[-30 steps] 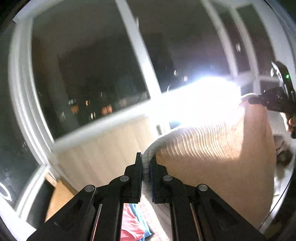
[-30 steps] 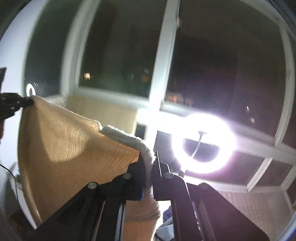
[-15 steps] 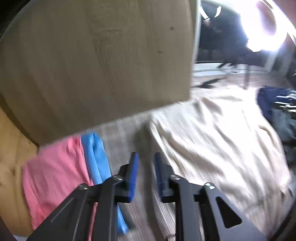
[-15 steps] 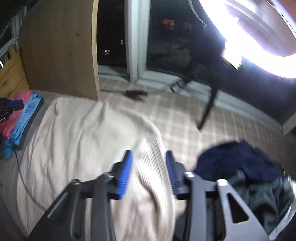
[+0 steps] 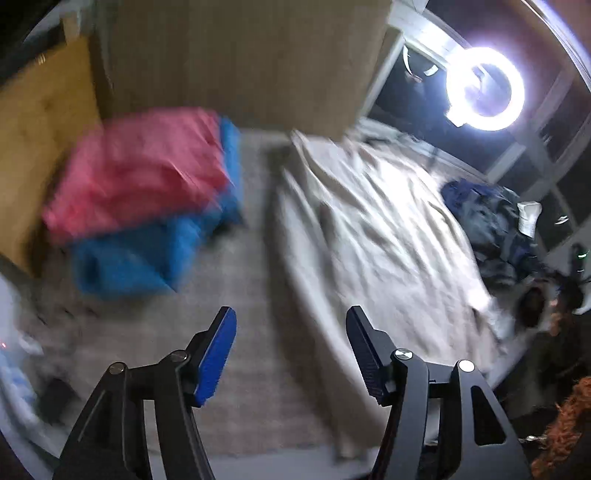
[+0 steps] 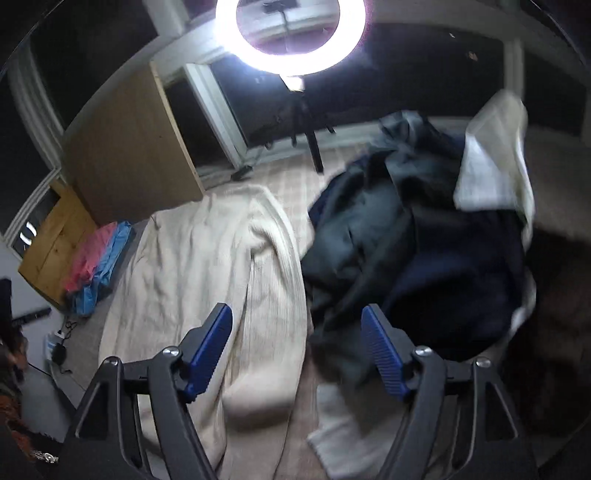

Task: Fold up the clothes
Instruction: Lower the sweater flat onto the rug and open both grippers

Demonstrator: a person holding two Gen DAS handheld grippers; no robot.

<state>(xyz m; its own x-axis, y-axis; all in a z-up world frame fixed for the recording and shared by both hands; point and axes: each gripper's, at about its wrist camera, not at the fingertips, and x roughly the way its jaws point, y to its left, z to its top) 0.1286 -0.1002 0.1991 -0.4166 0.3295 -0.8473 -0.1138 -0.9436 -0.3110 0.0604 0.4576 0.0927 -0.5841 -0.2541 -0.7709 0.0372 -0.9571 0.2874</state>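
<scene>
The left gripper (image 5: 291,347) is being held with its blue-padded jaws spread wide and nothing between them, above the left edge of the cream sweater (image 5: 373,236). The right gripper (image 6: 297,345) is likewise being held released and empty, over the sweater's right side. The sweater is being left spread flat and wrinkled on the carpet (image 5: 207,332). A folded pink garment (image 5: 136,170) is being kept stacked on a blue one (image 5: 147,258) to the left, and a pile of dark clothes (image 6: 406,251) is being kept just beside the sweater on the right. The scene is being lit by a ring light (image 6: 290,33).
</scene>
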